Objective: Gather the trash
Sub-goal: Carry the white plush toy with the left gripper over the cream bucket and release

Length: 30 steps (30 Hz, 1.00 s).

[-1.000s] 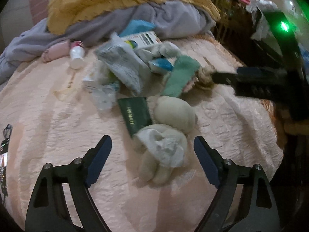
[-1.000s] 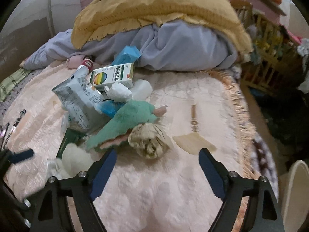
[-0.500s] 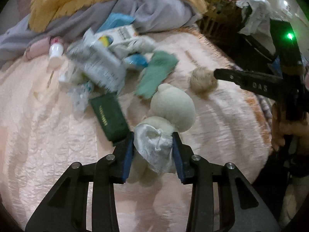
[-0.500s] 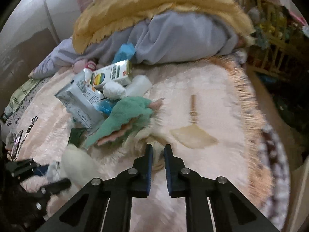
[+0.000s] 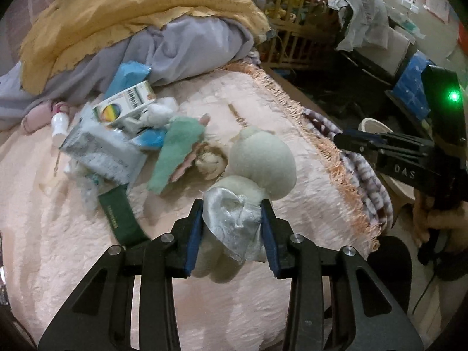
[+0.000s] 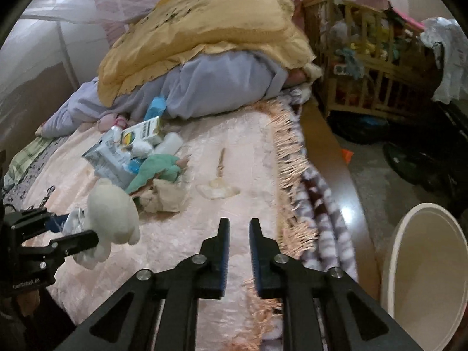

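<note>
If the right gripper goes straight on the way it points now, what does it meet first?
Probably the pink bedspread, near its fringed edge. The right gripper, jaws opening with nothing between them, points down at bare cover. The wooden back scratcher lies further along that line, but depth is unclear.

A bed covered by a pink fringed bedspread (image 6: 239,158) is shown, with a yellow blanket (image 6: 204,32) heaped over a lavender quilt (image 6: 222,84) at its far end. A wooden crib (image 6: 365,58) is seen beside the bed.
</note>
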Available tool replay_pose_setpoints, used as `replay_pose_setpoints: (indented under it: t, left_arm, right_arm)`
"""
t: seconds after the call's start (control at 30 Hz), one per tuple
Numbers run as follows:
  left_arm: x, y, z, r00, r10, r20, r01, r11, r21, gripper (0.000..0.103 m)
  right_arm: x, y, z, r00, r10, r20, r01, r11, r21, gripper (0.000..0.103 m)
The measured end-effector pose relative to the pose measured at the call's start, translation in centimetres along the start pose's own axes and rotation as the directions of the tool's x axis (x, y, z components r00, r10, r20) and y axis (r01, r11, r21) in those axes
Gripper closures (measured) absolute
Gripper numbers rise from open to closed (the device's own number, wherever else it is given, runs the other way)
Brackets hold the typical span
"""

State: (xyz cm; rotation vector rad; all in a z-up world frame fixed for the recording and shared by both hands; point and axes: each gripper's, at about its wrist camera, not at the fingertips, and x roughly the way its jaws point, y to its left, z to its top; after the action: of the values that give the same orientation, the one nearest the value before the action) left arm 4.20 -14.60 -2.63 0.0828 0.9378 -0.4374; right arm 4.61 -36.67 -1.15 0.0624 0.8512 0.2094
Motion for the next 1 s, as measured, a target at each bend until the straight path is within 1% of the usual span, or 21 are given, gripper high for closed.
replay_pose_setpoints:
  t: [0.03,0.07,0.1,0.17,0.3,0.4,0.43,0.5,0.53,0.57,0.6,0.67,0.73,0.8,0.83,0.87,0.93,0.97,1.0]
  left_arm:
    - [-0.1,0.6,-0.3,1.000,0.012,-0.005,-0.012,1.000,-0.009,0.068]
    - [-0.3,1.4,-0.7,1.000,0.029,-0.009,-0.029,0.999,-0.019,0.068]
    - [-0.6,2.0,-1.2,0.999,0.039,-0.013,-0.039,0.999,-0.029,0.068]
    - [-0.8,3.4,-2.0,0.998,0.065,-0.024,-0.066,0.997,-0.043,0.068]
    - [-1.3,5.8,-3.4,0.993,0.109,-0.036,-0.111,0.991,-0.075,0.068]
    - [-1.5,6.6,-3.6,0.992,0.122,-0.030,-0.125,0.988,-0.095,0.068]
    - [-1.5,6.7,-3.6,0.992,0.122,-0.029,-0.124,0.987,-0.100,0.068]
    - [-1.5,6.4,-3.5,0.993,0.113,-0.026,-0.115,0.988,-0.102,0.068]
    - [-1.5,6.2,-3.3,0.994,0.109,-0.023,-0.110,0.989,-0.099,0.068]
    - [-1.5,5.9,-3.1,0.994,0.104,-0.020,-0.105,0.990,-0.094,0.068]
    - [-1.5,5.5,-2.9,0.995,0.095,-0.016,-0.096,0.992,-0.088,0.068]
    - [-1.1,4.5,-2.3,0.997,0.073,-0.013,-0.073,0.994,-0.080,0.068]
    - [-0.8,3.4,-1.5,0.999,0.044,-0.009,-0.045,0.996,-0.071,0.068]
    - [-0.5,1.9,-0.7,1.000,0.017,-0.001,-0.017,0.998,-0.057,0.068]
    - [-0.4,1.2,-0.3,1.000,0.002,0.002,-0.002,0.999,-0.051,0.068]
    - [-0.2,0.2,0.1,1.000,-0.015,0.005,0.015,0.999,-0.043,0.068]
    - [0.0,-2.1,1.1,0.998,-0.054,0.012,0.054,0.998,-0.016,0.068]
    - [0.2,-3.3,1.6,0.997,-0.072,0.014,0.072,0.997,0.002,0.068]
    - [0.4,-4.9,2.1,0.995,-0.098,0.016,0.097,0.995,0.023,0.068]
  right_arm:
    - [0.3,0.5,0.0,1.000,0.020,-0.006,-0.020,1.000,-0.003,0.056]
    - [0.7,1.1,0.1,0.999,0.047,-0.003,-0.047,0.999,-0.009,0.040]
    - [1.2,2.0,0.2,0.997,0.073,0.005,-0.073,0.997,-0.019,0.037]
    - [2.6,3.9,0.7,0.995,0.096,-0.003,-0.096,0.994,-0.051,0.037]
    - [6.3,7.3,1.7,0.987,0.147,-0.058,-0.152,0.983,-0.102,0.037]
    - [9.9,8.7,2.3,0.989,0.124,-0.086,-0.133,0.984,-0.115,0.038]
    - [10.7,8.7,2.5,0.988,0.123,-0.094,-0.133,0.985,-0.110,0.041]
    - [13.1,8.5,2.4,0.978,0.155,-0.139,-0.166,0.983,-0.076,0.074]
    - [13.7,8.2,2.2,0.970,0.185,-0.159,-0.196,0.979,-0.053,0.078]
    - [13.7,8.0,2.1,0.966,0.206,-0.157,-0.214,0.976,-0.037,0.088]
    - [13.2,7.8,2.0,0.965,0.217,-0.145,-0.223,0.974,-0.028,0.091]
    - [10.7,7.1,1.9,0.978,0.187,-0.093,-0.192,0.980,-0.044,0.092]
    - [8.5,6.2,1.7,0.982,0.177,-0.058,-0.180,0.982,-0.049,0.092]
    - [5.1,4.1,1.6,0.989,0.146,-0.009,-0.146,0.988,-0.039,0.092]
    - [4.2,3.4,1.6,0.991,0.137,0.000,-0.137,0.990,-0.029,0.092]
    - [2.4,1.7,1.3,0.992,0.124,0.015,-0.124,0.992,-0.006,0.092]
    - [-0.1,-0.3,0.9,0.997,0.072,0.041,-0.072,0.997,0.014,0.092]
    - [-2.0,-2.1,0.3,0.998,0.015,0.057,-0.017,0.999,0.027,0.092]
    - [-3.1,-3.2,-0.1,0.998,-0.018,0.061,0.016,0.999,0.035,0.092]
